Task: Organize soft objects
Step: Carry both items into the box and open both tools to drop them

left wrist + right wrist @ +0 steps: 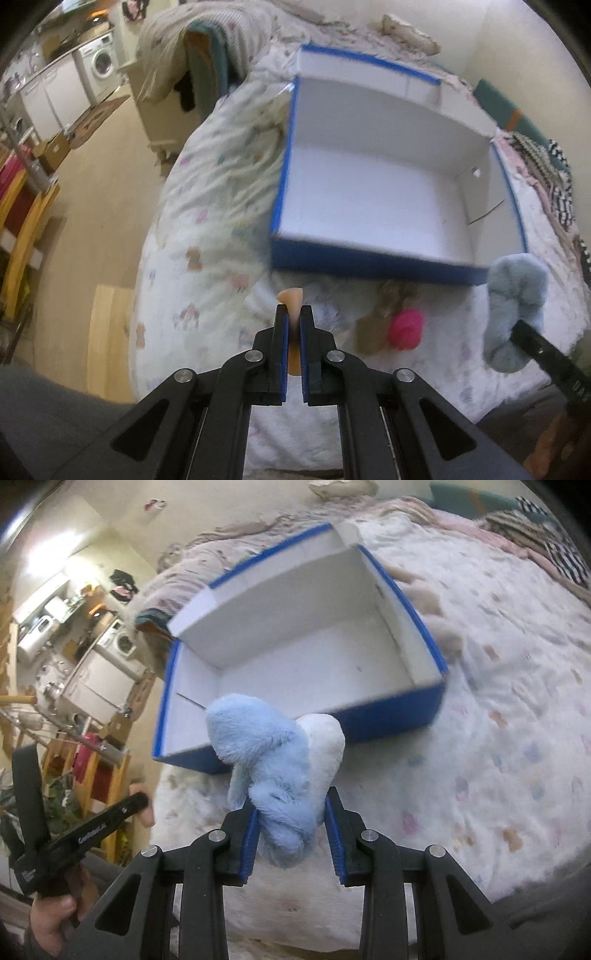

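An open blue box (pixel 369 258) with a white inside lies on the bed; it also shows in the right wrist view (pixel 388 716) and holds nothing. My left gripper (pixel 294 314) is shut on a small peach soft object (pixel 291 295), held above the bed short of the box's near wall. My right gripper (pixel 291 808) is shut on a light blue and white plush toy (pixel 273 753), held in front of the box's near wall; the toy also shows in the left wrist view (pixel 513 306). A pink soft toy (pixel 406 328) and a brown one (pixel 373 328) lie on the bed.
The bed has a white patterned cover (pixel 498 738). Beige plush pieces (pixel 443 627) lie right of the box. Folded clothes (pixel 546 173) sit at the bed's far right. The floor (pixel 92 203) and a kitchen area are to the left.
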`<state>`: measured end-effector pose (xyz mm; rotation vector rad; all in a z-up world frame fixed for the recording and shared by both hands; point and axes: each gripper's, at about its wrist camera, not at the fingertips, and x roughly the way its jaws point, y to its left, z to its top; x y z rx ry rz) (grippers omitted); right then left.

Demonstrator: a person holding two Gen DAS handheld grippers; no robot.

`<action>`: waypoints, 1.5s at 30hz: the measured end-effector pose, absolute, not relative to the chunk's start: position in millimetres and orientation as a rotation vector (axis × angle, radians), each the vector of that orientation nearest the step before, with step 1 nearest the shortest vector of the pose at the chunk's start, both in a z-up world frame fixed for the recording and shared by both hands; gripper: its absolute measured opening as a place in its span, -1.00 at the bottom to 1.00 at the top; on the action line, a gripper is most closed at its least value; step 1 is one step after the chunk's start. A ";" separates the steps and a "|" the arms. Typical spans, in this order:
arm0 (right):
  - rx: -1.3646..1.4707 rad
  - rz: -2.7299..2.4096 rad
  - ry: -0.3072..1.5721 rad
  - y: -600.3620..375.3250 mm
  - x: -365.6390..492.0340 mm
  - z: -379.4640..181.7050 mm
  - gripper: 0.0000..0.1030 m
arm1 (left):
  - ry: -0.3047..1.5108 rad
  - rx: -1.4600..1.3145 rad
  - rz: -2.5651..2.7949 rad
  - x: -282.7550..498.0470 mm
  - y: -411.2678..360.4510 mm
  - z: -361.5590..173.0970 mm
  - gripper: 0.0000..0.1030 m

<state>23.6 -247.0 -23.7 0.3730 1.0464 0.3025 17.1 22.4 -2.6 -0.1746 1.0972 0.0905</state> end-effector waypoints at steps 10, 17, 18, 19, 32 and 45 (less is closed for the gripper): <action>0.322 0.365 1.000 -237.8 85.0 8.0 -0.33 | 1.016 -0.099 -0.024 84.2 0.0 50.0 -0.90; 0.366 0.373 1.068 -236.8 140.1 -19.9 -0.32 | 1.019 -0.142 -0.114 142.1 -16.9 36.3 -0.90; 0.374 0.363 1.079 -237.0 145.0 -26.6 -0.32 | 1.027 -0.146 -0.118 150.0 -18.9 28.6 -0.90; 0.379 0.356 1.088 -236.7 149.6 -35.2 -0.32 | 1.040 -0.154 -0.127 156.8 -20.4 19.3 -0.90; 0.322 0.353 1.193 -224.5 164.0 -85.1 -0.32 | 1.164 -0.151 -0.203 179.9 -41.6 -48.7 -0.89; 0.332 0.342 1.189 -228.3 165.5 -83.0 0.06 | 1.187 -0.109 -0.199 184.0 -58.4 -54.9 -0.60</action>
